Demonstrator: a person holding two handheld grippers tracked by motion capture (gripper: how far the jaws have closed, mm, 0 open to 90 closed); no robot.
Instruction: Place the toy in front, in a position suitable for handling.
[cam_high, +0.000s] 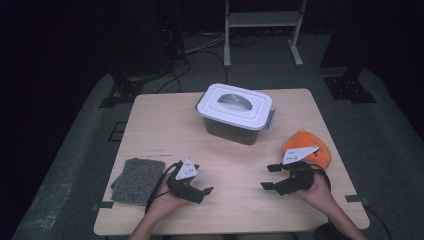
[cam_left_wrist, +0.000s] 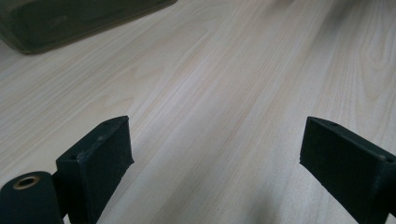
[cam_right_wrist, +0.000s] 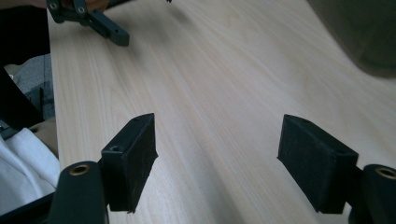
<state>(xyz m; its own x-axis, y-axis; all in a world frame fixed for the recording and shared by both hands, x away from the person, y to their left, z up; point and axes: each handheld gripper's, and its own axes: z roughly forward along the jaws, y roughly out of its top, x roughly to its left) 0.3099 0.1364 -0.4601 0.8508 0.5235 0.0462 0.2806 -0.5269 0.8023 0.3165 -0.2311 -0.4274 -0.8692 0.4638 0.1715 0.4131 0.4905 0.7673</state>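
Wooden worktop in a dark room, left hand-held gripper and right hand-held gripper low in the frame, both wide open and empty, orange toy just behind the right one, lidded box at top middle, grey cloth lower left.

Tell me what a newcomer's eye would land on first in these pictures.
First the lidded storage box, white lid shut, standing at the far middle of the wooden table. Next the orange plush toy near the right edge, just behind the right gripper, whose jaws stand open over bare wood. At the near left a grey cloth lies flat beside the left gripper, also open and empty.
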